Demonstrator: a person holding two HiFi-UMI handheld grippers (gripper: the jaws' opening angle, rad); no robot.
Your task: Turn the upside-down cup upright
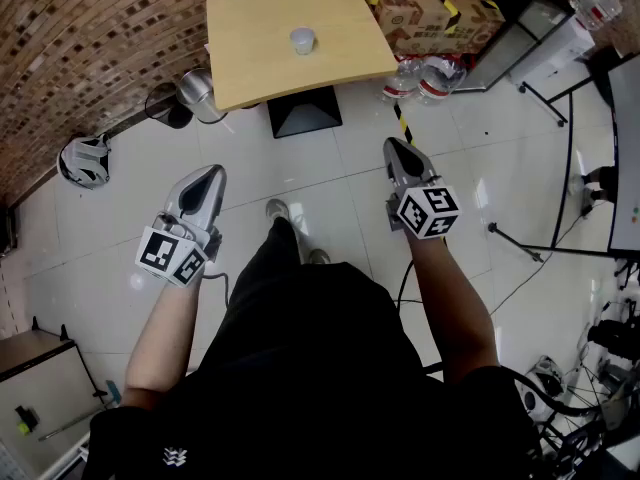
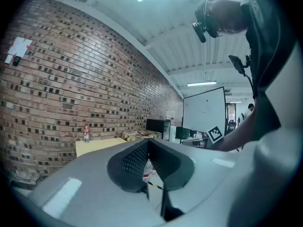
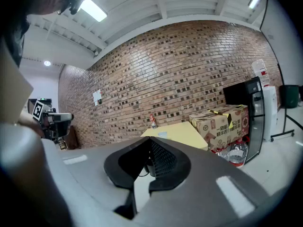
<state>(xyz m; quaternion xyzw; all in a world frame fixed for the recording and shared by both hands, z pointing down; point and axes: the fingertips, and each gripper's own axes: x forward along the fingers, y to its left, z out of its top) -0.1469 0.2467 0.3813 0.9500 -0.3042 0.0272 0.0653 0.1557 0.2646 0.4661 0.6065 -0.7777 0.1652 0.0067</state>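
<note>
Head view — distant cup [image 1: 302, 40] (perhaps inverted).

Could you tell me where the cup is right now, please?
In the head view, the cup sits near the middle of the yellow table at top centre, cardboard boxes to its right.

Small pale cup [image 1: 302, 40] on tan table [image 1: 255, 63]

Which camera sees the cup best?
The head view: the cup sits in plain sight on the table, seen from above. The right gripper view shows it only as a tiny speck. The left gripper view shows the table but no cup.
</note>
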